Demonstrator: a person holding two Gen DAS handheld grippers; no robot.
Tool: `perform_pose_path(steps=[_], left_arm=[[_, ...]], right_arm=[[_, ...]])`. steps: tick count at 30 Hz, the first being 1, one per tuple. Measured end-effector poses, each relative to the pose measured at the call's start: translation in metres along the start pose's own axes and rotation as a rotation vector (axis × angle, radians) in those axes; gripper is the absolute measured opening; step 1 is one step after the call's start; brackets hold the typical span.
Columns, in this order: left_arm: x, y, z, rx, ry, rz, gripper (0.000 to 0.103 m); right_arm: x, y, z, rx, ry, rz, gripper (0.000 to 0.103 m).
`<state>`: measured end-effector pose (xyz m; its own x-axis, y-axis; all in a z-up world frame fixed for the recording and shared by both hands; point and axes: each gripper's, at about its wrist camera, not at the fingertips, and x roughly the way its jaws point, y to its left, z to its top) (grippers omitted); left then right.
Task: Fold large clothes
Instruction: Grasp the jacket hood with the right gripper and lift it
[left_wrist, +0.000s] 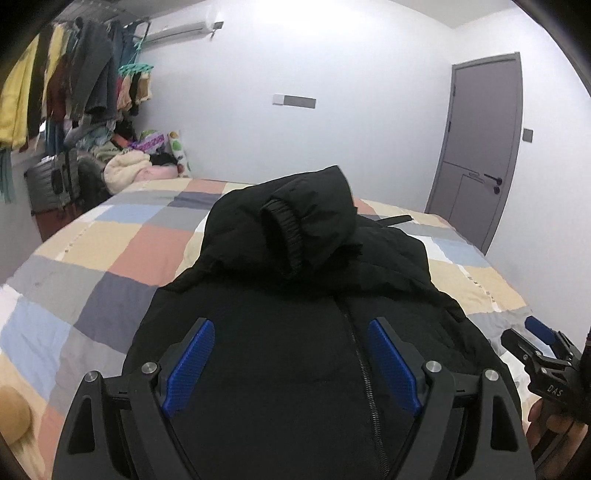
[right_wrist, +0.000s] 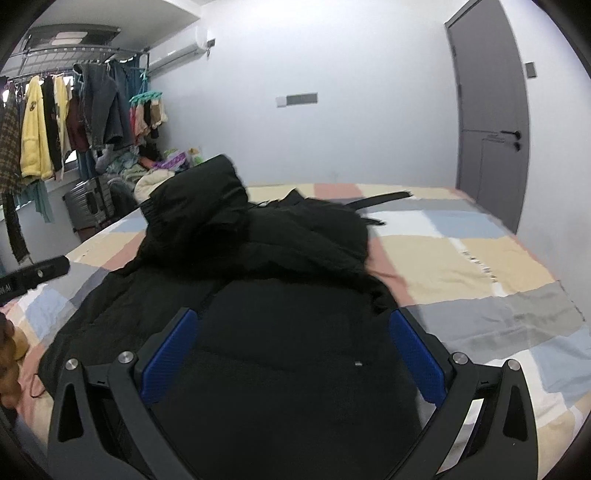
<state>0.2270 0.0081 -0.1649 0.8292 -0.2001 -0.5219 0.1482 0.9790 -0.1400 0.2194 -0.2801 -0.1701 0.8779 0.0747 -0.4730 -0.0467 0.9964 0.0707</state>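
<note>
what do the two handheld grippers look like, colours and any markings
Both are matte black frames with round silver bolt heads and triangular cut-outs. The left gripper and right gripper each carry two ribbed blue pads on angular black fingers. White lettering reading DAS marks the right one's body.

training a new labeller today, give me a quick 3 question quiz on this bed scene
1. True or false: the black jacket lies on a patchwork bedspread.
2. Multiple choice: the left tongs are A) shut on a sleeve, B) open with nothing pinched, C) out of view.
3. Fill in: a ribbed ____ of a sleeve lies folded over the jacket's upper part.

Key
1. True.
2. B; the right tongs also stand open over the jacket.
3. Cuff.
</note>
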Motion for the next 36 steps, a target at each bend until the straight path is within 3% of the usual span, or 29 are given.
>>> perform_pose_path(steps=[9,12,17,23,27,30,32,33,36], left_arm=[[0.002,0.028,0.001,0.041,-0.052,0.078,0.085],[0.009,0.049,0.001,-0.008,-0.038,0.064,0.085],[0.025,0.076,0.000,-0.052,-0.017,0.101,0.085],[0.047,0.114,-0.003,-0.160,0.021,0.086,0.085],[0.052,0.125,-0.006,-0.200,0.016,0.075,0.085],[0.052,0.127,-0.007,-0.221,0.010,0.056,0.085],[0.051,0.127,-0.008,-0.225,0.004,0.048,0.085],[0.051,0.126,-0.008,-0.222,0.002,0.047,0.085],[0.052,0.123,-0.009,-0.207,0.001,0.050,0.085]], right_arm=[[0.074,0.088,0.029,-0.186,0.037,0.084,0.103],[0.106,0.114,0.033,-0.216,0.063,0.105,0.103],[0.166,0.162,0.033,-0.304,0.125,0.102,0.103],[0.221,0.208,0.027,-0.455,0.157,0.030,0.101],[0.244,0.223,0.025,-0.573,0.125,-0.129,0.101],[0.254,0.224,0.030,-0.620,0.104,-0.216,0.092],[0.255,0.222,0.039,-0.630,0.086,-0.260,0.078],[0.255,0.221,0.045,-0.626,0.082,-0.266,0.076],[0.243,0.218,0.066,-0.603,0.051,-0.259,0.051]])
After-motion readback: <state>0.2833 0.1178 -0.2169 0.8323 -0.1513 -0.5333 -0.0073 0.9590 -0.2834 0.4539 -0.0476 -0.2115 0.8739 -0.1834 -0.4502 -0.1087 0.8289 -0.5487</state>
